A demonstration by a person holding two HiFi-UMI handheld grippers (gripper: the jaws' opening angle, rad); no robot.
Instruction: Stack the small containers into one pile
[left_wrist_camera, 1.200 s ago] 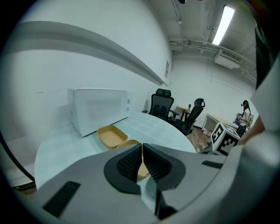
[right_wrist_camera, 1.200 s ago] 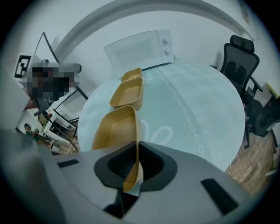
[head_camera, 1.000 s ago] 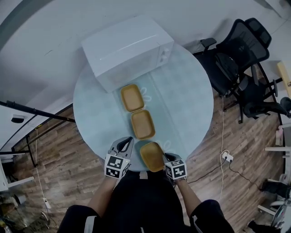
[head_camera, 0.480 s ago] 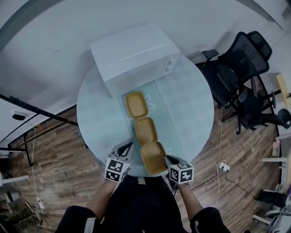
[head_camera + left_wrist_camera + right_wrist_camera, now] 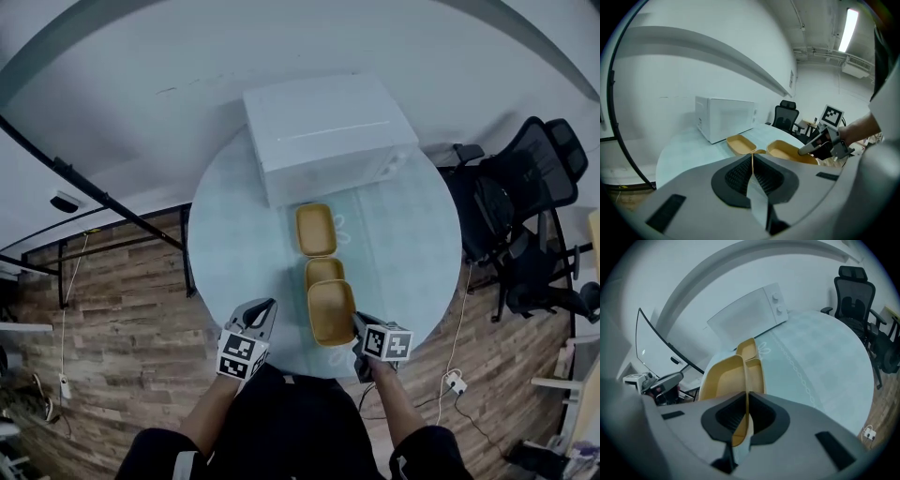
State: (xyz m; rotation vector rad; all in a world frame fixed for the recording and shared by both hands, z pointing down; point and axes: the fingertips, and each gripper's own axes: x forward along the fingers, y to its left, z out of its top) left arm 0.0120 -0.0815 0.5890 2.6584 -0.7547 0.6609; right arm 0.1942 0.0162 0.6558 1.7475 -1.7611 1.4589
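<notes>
Nearest the person, the left gripper hangs over the near edge of the round counter. Its jaws are pressed together with nothing between them. It looks parked out of the way, leaving the work to the other hand.

Just right of it, the right gripper has its jaws closed thin on the right-hand rim of the held container, a small tan tray. Its own view shows the tray's wall pinched in the slot. A rim pinch suits a shallow open tray, since it leaves the hollow free to nest with another.

The tray overlaps the near part of the middle container, which rests on the counter. Whether the two touch I cannot tell. That placement reads as lining up to set one inside the other.

Beyond, the far container lies in the same row, touching or almost touching the middle one. The pile can probably be built along one straight line.

Farthest, a white microwave sits at the counter's far side, clear of the work.
</notes>
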